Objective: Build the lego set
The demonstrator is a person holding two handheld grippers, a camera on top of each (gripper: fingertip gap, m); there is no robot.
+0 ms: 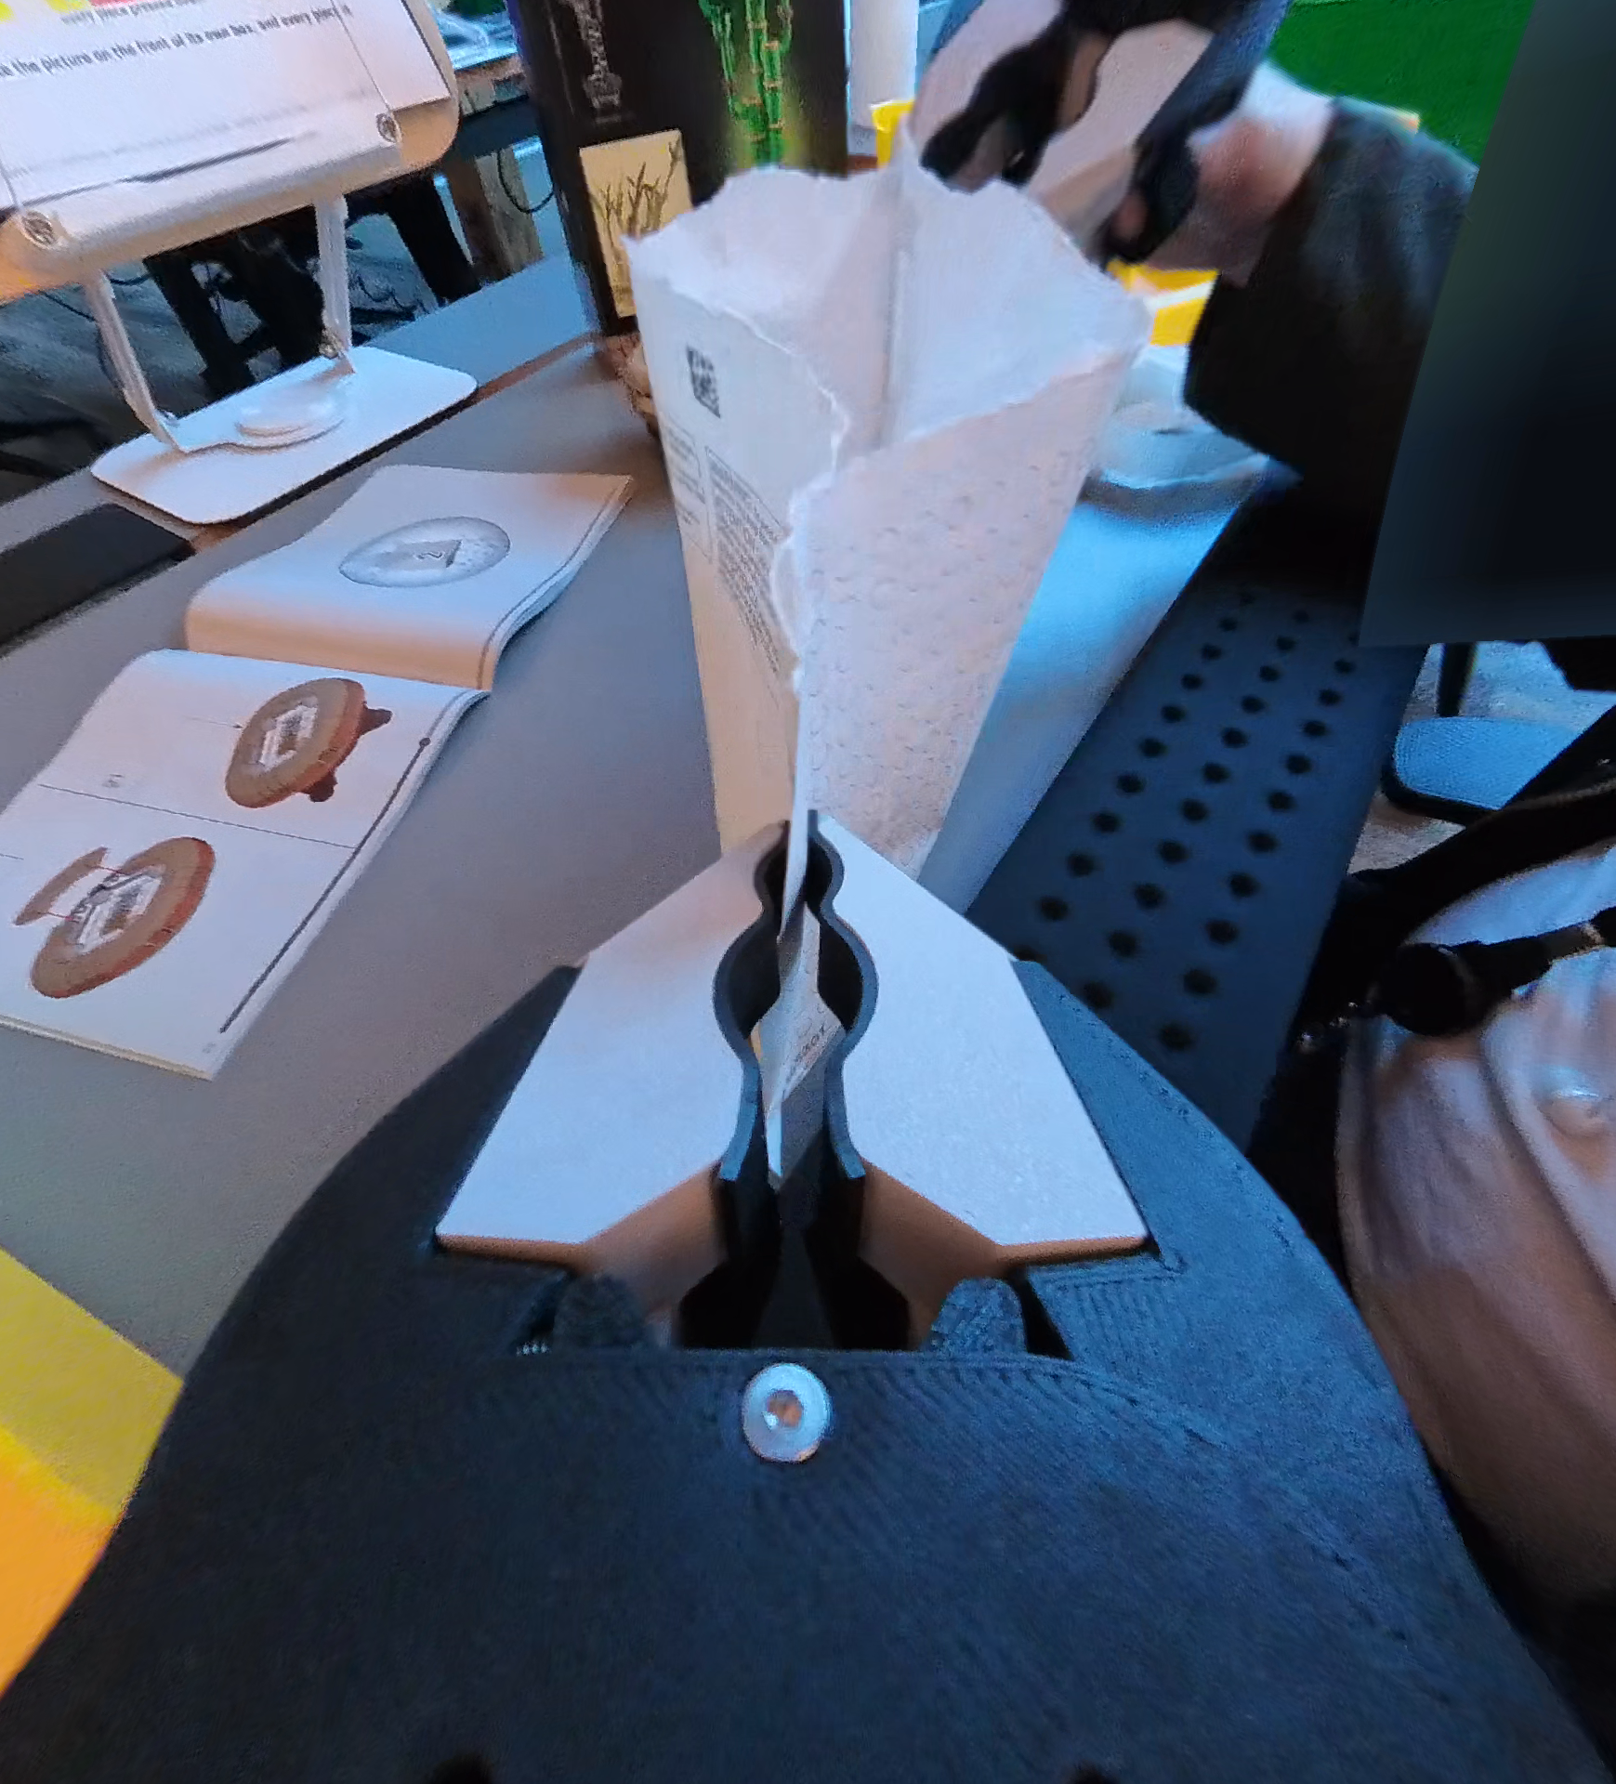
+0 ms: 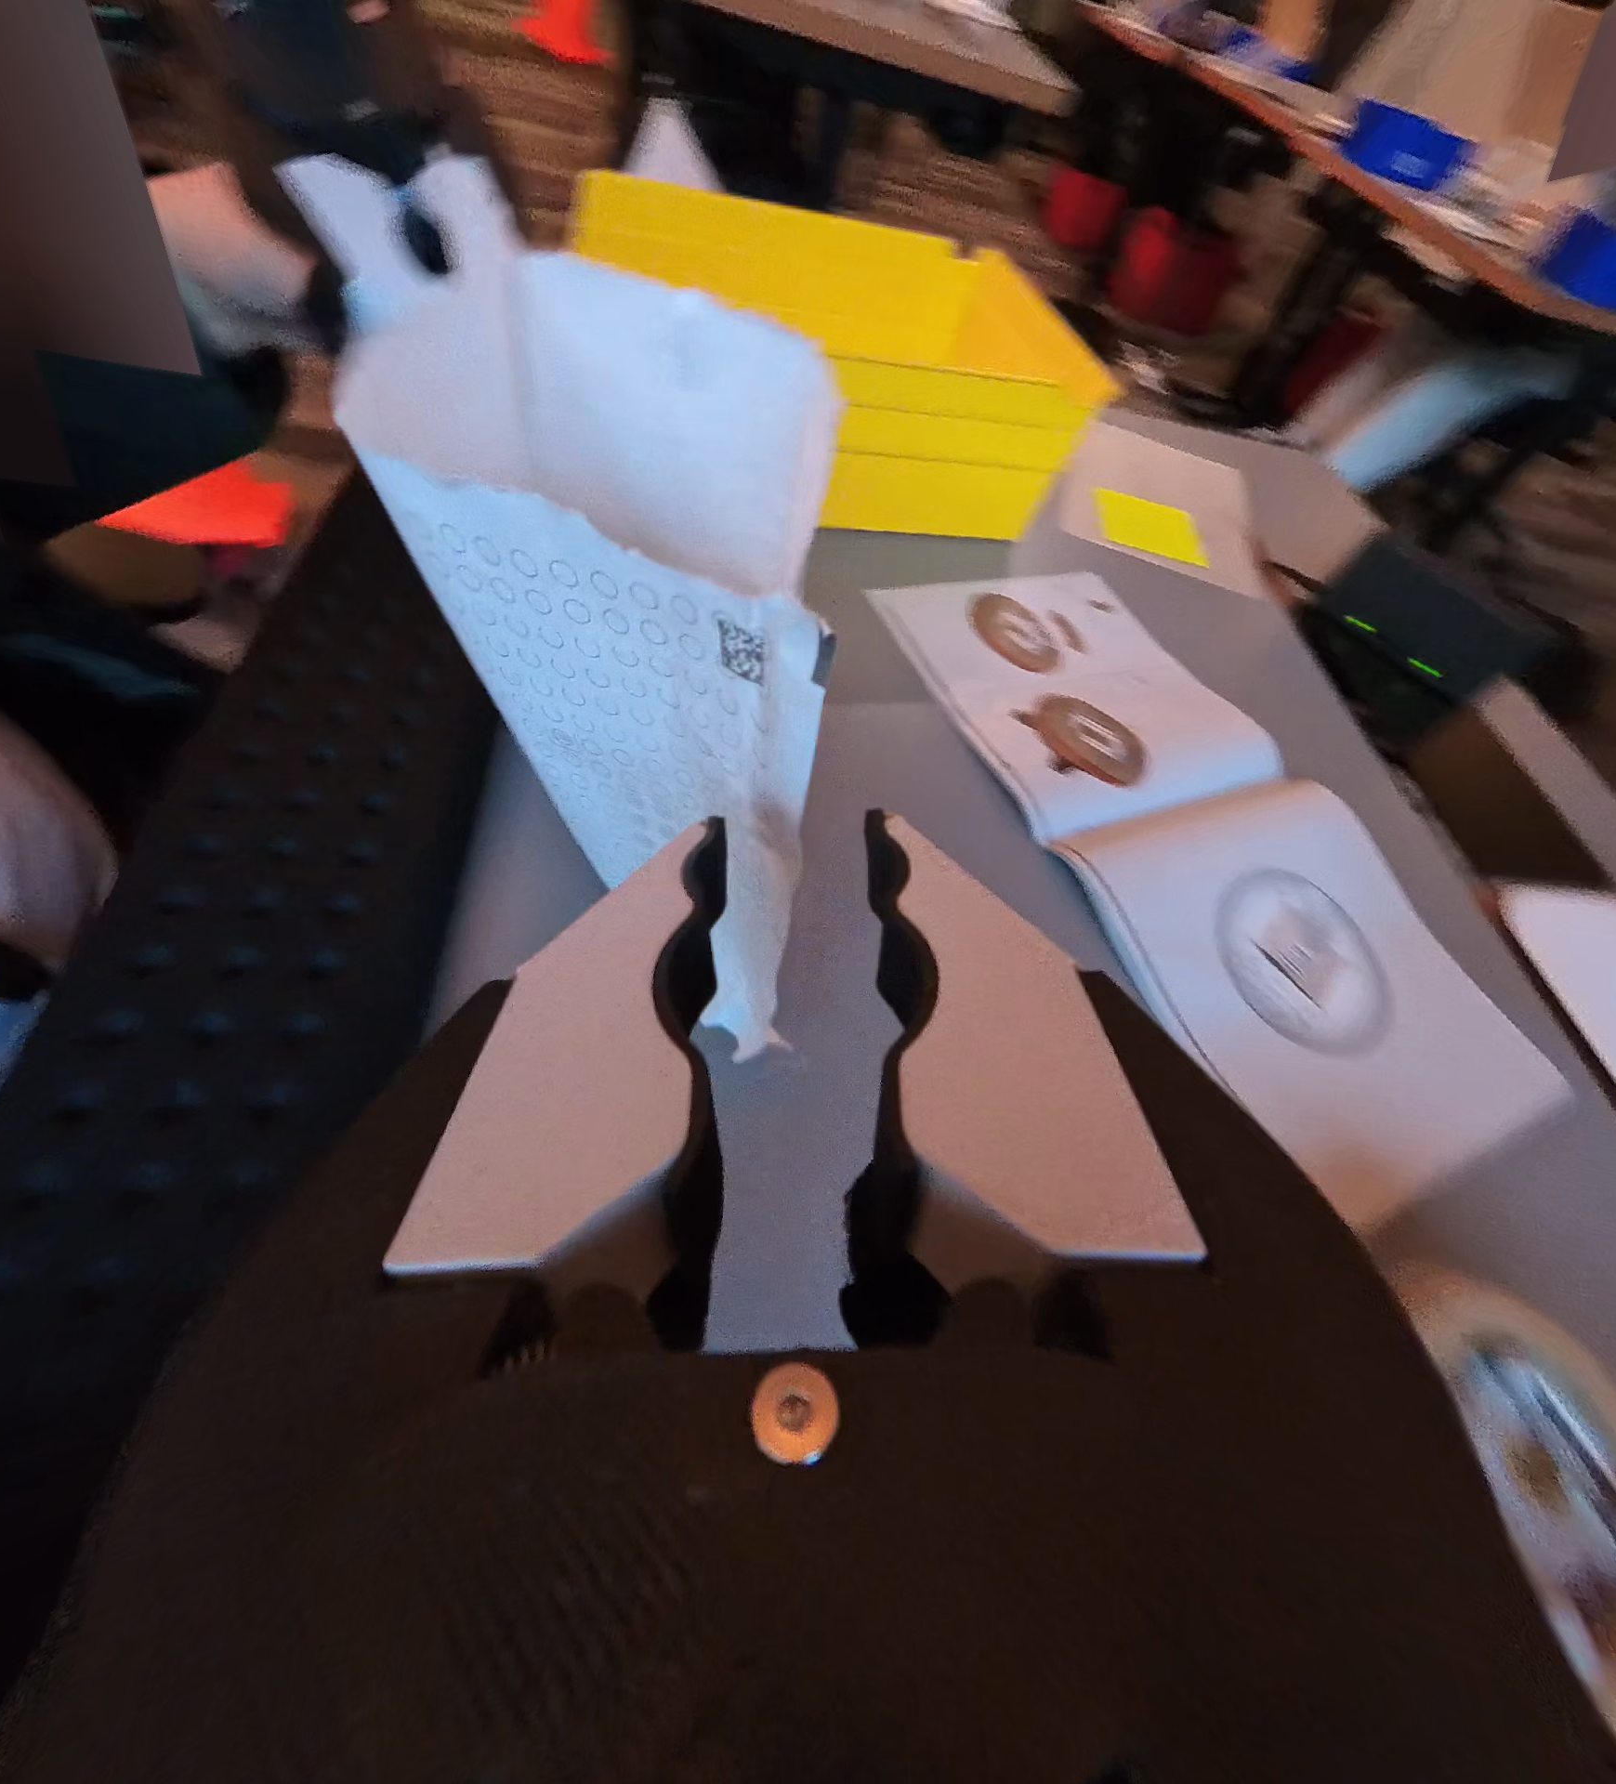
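A white paper bag (image 1: 881, 463), torn open along one edge, hangs in the air between my two grippers. My left gripper (image 1: 804, 840) is shut on one end of it. In the right wrist view, a ragged corner of the bag (image 2: 649, 695) lies between the jaws of my right gripper (image 2: 796, 830), which is open, with the paper close to its left finger (image 2: 582, 1043). The left gripper (image 2: 408, 232) shows at the bag's far end. The right gripper also shows in the left wrist view (image 1: 1074, 125) by the bag's top edge. The open instruction booklet (image 1: 205, 850) lies on the grey table (image 1: 514, 869).
A yellow bin (image 2: 881, 357) stands at the back of the table, beyond the booklet (image 2: 1122, 724). A white stand (image 1: 282, 415) holds a printed sheet behind the booklet. A black perforated strip (image 1: 1190, 850) runs along the table's edge by a person's body (image 1: 1508, 1207). A dark box (image 1: 678, 145) stands behind the bag. The left gripper's tips are roughly 20 cm from the right gripper's.
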